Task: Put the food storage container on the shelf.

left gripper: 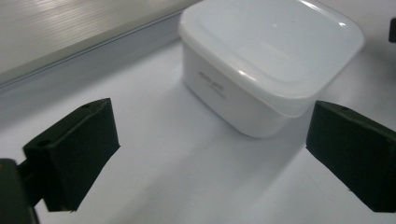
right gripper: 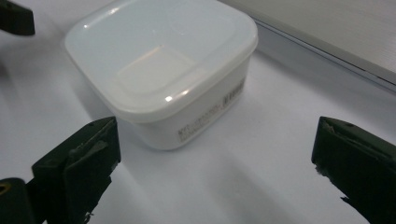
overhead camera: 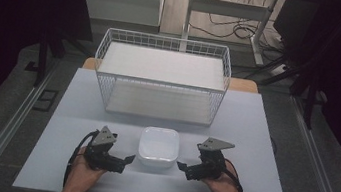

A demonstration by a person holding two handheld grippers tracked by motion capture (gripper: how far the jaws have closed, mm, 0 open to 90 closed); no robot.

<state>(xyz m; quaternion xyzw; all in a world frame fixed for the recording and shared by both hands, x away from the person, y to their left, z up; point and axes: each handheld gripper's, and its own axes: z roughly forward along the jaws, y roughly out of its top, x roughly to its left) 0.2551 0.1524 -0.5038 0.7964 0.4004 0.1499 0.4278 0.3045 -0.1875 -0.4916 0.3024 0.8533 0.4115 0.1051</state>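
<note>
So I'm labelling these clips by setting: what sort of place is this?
Probably a lab or workshop recording station: a pale work table with a white wire basket, metal rails alongside, and loose cables on the floor behind.

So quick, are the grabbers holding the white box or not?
Left gripper: open, holding nothing, beside the white box.
Right gripper: open, holding nothing.

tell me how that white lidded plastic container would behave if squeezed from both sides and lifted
The white lidded plastic container looks like thin plastic, so probably light, and its walls may flex slightly under pressure. Its glossy, smooth sides could slip between pads. Squat and flat-bottomed, it seems unlikely to tip or roll.
</note>
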